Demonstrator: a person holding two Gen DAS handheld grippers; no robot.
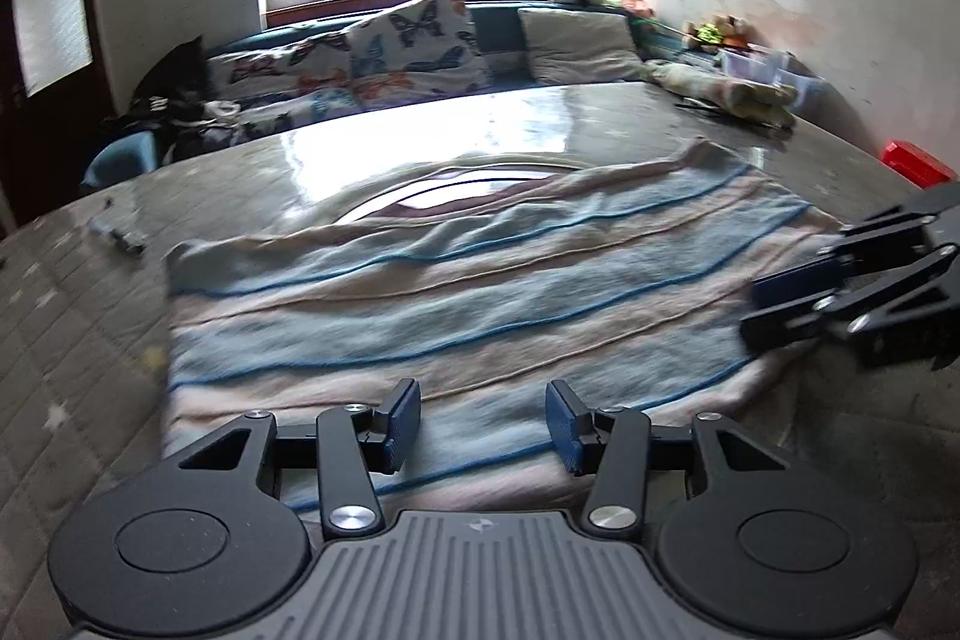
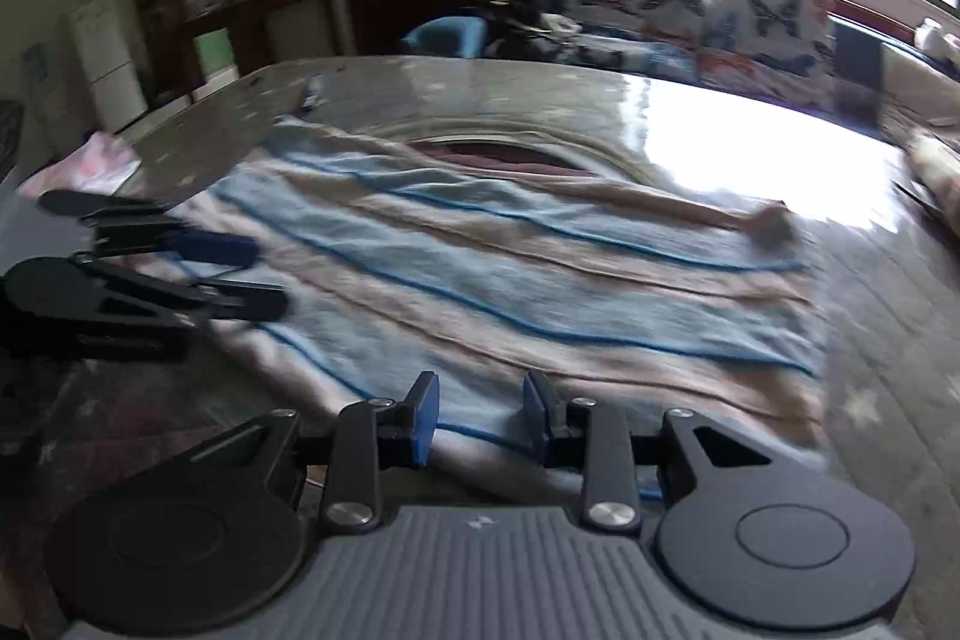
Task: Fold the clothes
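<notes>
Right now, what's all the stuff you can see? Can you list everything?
Striped garment: one, pale blue and beige, spread on the table.
Table: one, glossy grey.
Butterfly pillow: one, white with coloured butterflies, on the bench under the window.
Plain pillow: one, beige, beside it.
Red box: one, table's right edge.
Clear bin: one, far right.
Left gripper: open, over the garment's near edge.
Right gripper: open, over the near edge.

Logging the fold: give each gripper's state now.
Left gripper: open, empty, over the striped garment.
Right gripper: open, empty, over the same garment.
</notes>
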